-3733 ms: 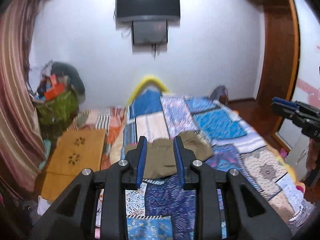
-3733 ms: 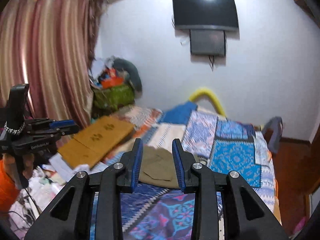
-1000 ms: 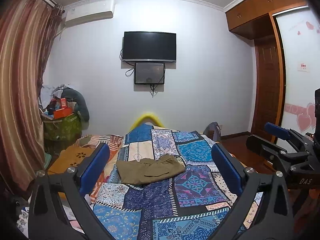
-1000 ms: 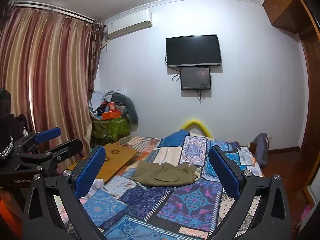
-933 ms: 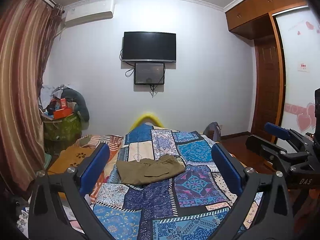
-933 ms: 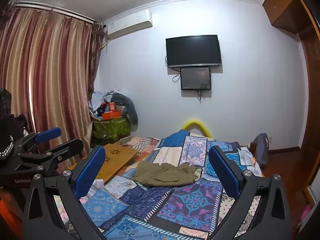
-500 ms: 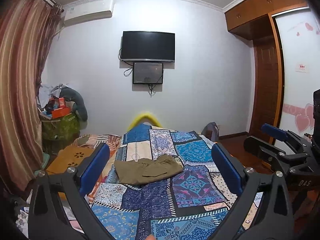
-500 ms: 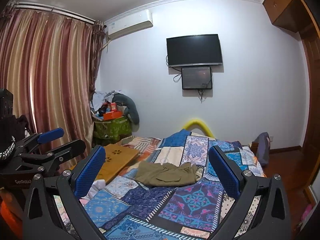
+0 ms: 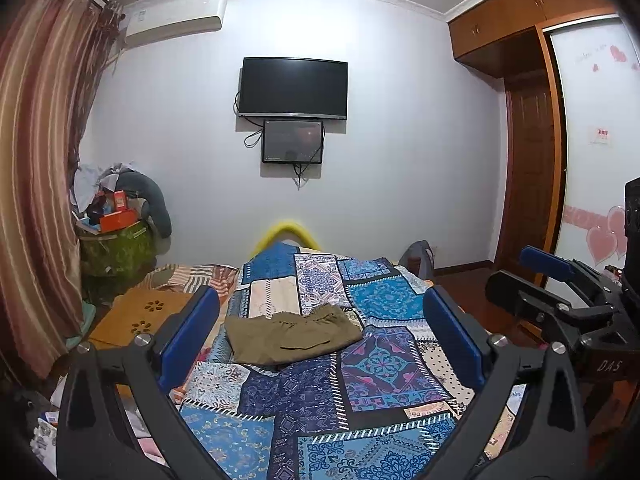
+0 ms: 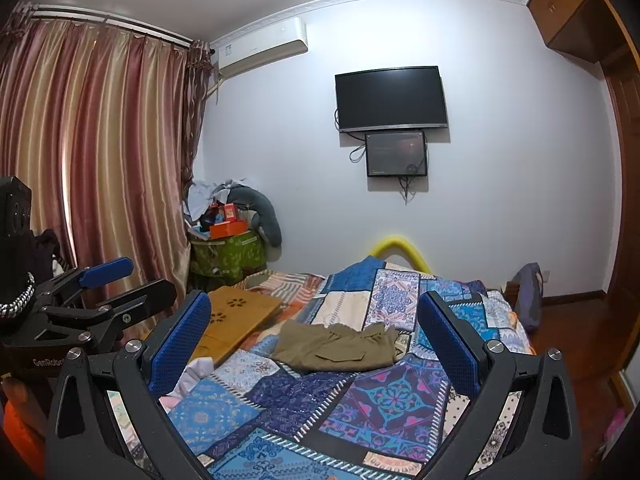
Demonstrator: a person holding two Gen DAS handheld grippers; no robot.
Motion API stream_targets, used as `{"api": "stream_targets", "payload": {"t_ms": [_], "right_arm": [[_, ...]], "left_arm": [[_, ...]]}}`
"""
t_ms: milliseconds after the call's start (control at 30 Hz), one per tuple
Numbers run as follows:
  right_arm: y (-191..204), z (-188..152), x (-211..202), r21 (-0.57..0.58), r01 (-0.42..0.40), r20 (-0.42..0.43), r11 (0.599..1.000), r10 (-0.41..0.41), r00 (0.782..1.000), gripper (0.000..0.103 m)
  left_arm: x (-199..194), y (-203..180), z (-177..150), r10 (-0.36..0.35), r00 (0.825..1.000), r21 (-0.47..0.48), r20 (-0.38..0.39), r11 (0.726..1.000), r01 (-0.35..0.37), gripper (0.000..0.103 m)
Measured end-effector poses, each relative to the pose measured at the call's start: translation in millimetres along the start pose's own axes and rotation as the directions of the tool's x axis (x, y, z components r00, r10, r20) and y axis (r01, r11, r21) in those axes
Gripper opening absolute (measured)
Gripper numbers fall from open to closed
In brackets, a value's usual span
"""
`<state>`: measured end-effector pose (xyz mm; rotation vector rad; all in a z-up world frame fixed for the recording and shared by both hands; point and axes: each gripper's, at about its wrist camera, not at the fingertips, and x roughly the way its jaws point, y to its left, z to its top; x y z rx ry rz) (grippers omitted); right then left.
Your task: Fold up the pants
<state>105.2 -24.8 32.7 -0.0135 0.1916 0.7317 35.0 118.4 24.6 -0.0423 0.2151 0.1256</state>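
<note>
**Ana:** Pants first, then — but start me at the fingers. How do they stand?

**Ben:** Both pairs are spread wide, nothing between them. The left gripper (image 9: 320, 344) and the right gripper (image 10: 314, 346) hang in the air over the near end of the bed (image 9: 320, 432), side by side.

**Ana:** And where do the pants (image 9: 292, 334) lie from there?

**Ben:** Straight ahead and below, well apart from both sets of pads, flat on the patchwork quilt (image 10: 384, 396) about mid-bed. They look folded into a compact olive bundle already.

**Ana:** Long axis?

**Ben:** Across the bed, left to right, so crosswise to the fingers.

**Ana:** Which gripper is nearer?

**Ben:** Hard to call. In the left wrist view the bundle sits a little left of centre; in the right wrist view the pants (image 10: 338, 346) sit about centred. I judge either could reach an end, but both would have to go forward and down.
</note>
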Motion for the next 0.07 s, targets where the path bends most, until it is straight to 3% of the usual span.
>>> {"api": "stream_targets", "payload": {"t_ms": [67], "right_arm": [[-0.2,-0.2,0.5,0.002,-0.001,0.0,1.0,0.001,1.0,0.103]], "left_arm": [[1.2,-0.7,0.3,-0.003,1.0,-0.001,-0.002,1.0,0.003,0.103]]}}
